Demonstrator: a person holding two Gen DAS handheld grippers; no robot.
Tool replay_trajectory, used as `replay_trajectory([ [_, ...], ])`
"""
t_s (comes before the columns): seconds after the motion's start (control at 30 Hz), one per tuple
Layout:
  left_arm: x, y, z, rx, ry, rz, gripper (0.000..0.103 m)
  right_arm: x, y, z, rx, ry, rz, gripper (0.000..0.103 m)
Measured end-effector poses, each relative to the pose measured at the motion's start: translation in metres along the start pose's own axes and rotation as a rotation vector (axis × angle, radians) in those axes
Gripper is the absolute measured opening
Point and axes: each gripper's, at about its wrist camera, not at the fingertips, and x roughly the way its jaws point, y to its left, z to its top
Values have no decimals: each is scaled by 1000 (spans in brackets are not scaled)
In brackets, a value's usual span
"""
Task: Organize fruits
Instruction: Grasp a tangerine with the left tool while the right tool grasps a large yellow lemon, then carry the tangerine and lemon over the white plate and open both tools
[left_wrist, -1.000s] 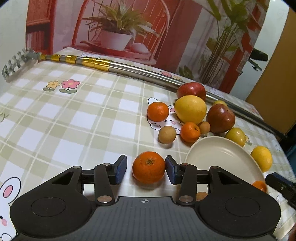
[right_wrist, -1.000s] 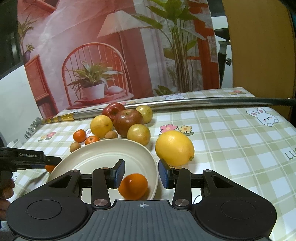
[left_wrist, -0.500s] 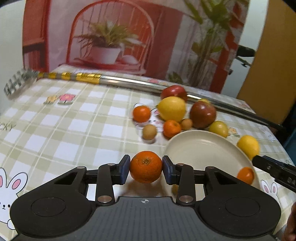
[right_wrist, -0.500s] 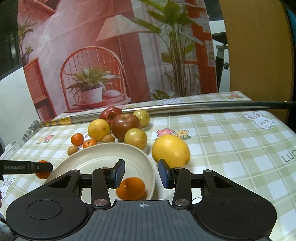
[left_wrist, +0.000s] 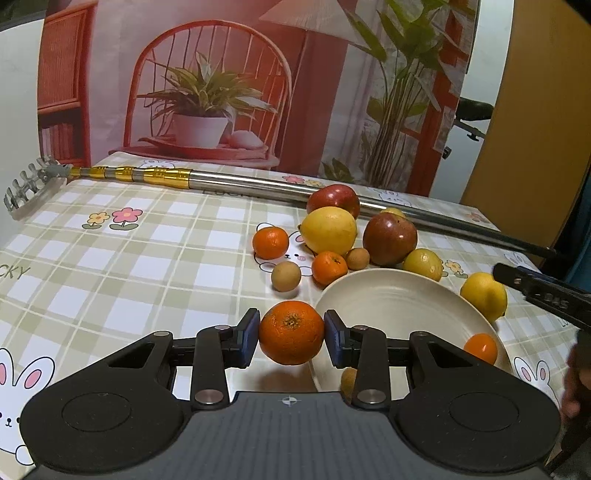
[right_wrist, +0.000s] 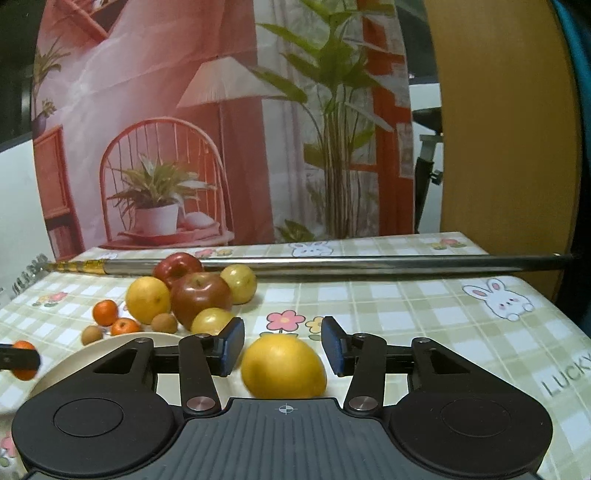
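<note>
Pinching the orange (left_wrist: 291, 331) clear of the desk (left_wrist: 110, 258), the left tongs (left_wrist: 291, 334) hover at the plate's (left_wrist: 388, 299) 9 o'clock rim. Carry it inward before releasing. The right tongs (right_wrist: 282, 345) stand spread around the lemon (right_wrist: 283, 366); centre, then squeeze gently.

A round orange (left_wrist: 291, 331) hangs clear of the surface, just left of the cream plate (left_wrist: 388, 299). A smaller orange (left_wrist: 480, 348) lies inside the plate. Apples, lemons and small fruits cluster behind it.

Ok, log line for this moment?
left hand-held gripper: shut on round orange mandarin | right hand-held gripper: open, over yellow lemon
</note>
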Motion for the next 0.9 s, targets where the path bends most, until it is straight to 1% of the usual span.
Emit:
replay_trajectory([
  [0.07, -1, -1, 0, 3, -5, -2, 40, 11, -3, 0, -4, 19, 12, 47],
  [0.17, 0, -4, -1, 15, -4, -5, 40, 22, -9, -3, 43, 44, 45, 50],
  [0.2, 1, -5, -1, 20, -3, -5, 40, 23, -10, -5, 55, 50, 41, 50],
  [0.23, 1, -5, -1, 23, -1, -4, 40, 25, -12, -6, 68, 55, 38, 53],
  [0.33, 3, -5, -2, 24, 6, -3, 40, 27, -15, -11, 104, 79, 54, 56],
  [0.4, 4, -5, -1, 27, 4, -1, 40, 30, -17, -14, 111, 110, 69, 56],
  [0.5, 3, -6, -2, 30, 3, 1, 40, 33, -21, -15, 134, 127, 88, 56],
  [0.9, -1, -6, -3, 37, -1, -5, 40, 32, -25, -17, 167, 146, 117, 56],
])
